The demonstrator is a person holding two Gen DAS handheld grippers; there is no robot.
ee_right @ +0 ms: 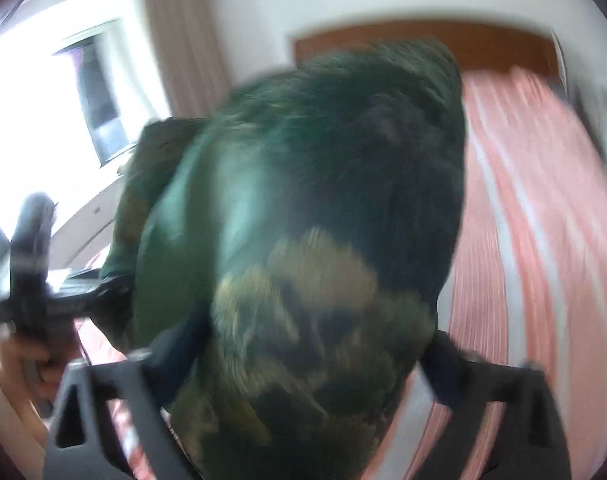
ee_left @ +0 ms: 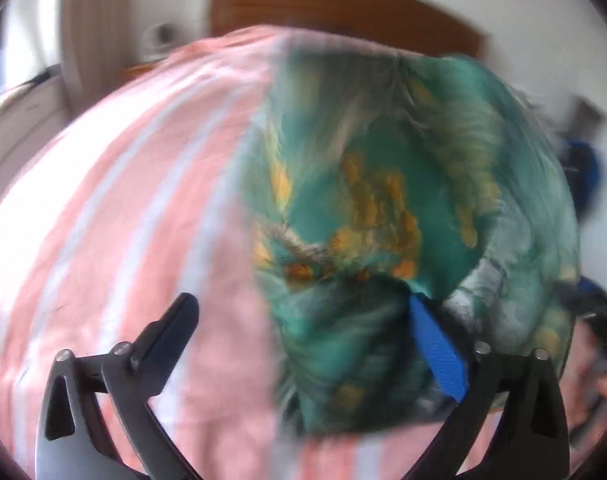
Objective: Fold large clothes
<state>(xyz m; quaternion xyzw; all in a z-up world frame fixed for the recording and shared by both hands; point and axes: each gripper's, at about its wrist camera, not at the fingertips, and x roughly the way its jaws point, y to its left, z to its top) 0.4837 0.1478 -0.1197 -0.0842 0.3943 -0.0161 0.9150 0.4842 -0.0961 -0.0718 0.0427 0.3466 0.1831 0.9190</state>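
A green garment point(ee_left: 367, 184) with yellow and orange feather-like print lies bunched on a pink and white striped bed cover point(ee_left: 115, 200). My left gripper point(ee_left: 299, 304) stands open, its jaws wide apart. The garment's near corner lies between them, against the blue-padded right finger point(ee_left: 435, 344). In the right wrist view the same garment point(ee_right: 303, 200) fills the middle and bulges between the spread fingers of my right gripper point(ee_right: 303, 344), which is open. Blur hides whether its pads touch the cloth.
A wooden headboard point(ee_left: 343, 4) stands against the white wall behind the bed. A bright window point(ee_right: 55, 112) and beige curtain point(ee_right: 183, 48) are to the left. The other gripper point(ee_right: 31, 248) and a hand point(ee_right: 19, 364) show at the left edge.
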